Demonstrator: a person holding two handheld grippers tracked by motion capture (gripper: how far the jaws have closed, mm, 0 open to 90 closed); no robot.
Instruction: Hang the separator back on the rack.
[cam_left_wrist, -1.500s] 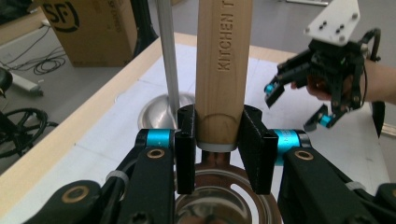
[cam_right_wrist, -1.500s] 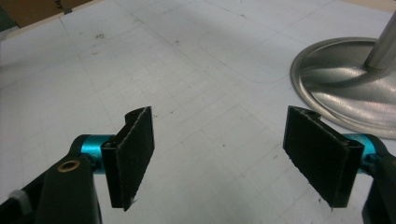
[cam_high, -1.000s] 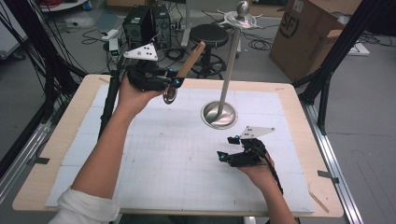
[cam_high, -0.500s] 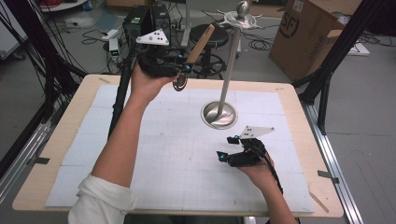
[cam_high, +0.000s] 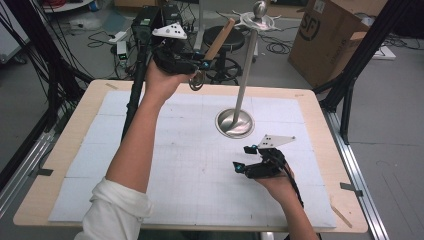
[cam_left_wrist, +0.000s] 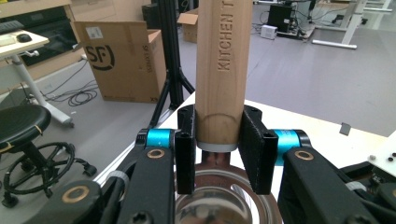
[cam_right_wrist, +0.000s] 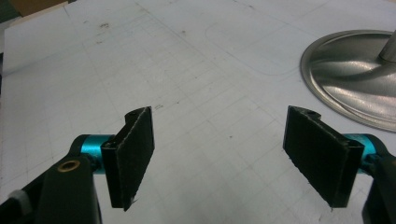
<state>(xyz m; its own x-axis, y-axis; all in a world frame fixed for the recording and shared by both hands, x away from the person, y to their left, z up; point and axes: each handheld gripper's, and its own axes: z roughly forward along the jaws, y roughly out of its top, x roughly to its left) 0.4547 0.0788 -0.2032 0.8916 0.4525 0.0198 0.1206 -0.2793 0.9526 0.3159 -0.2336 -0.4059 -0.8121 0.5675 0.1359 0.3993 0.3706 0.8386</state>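
While aloft, ladle (cam_high: 212, 50) beyond table edge (cam_high: 200, 86)

From my remote station, the pale wooden table (cam_high: 318, 130) lies under a white gridded mat (cam_high: 190, 150), and a thin wooden stick (cam_high: 341, 214) rests on the bare edge near its right front corner. Beyond the far edge, on the grey floor, a brown cardboard box (cam_high: 325, 35) printed "SF" stands at the right, just beside black frame legs (cam_high: 350, 75). I also see a black round stool (cam_left_wrist: 21, 122), loose cables (cam_high: 280, 47), a white power strip (cam_high: 116, 36) and a black equipment case (cam_high: 150, 17) farther left.
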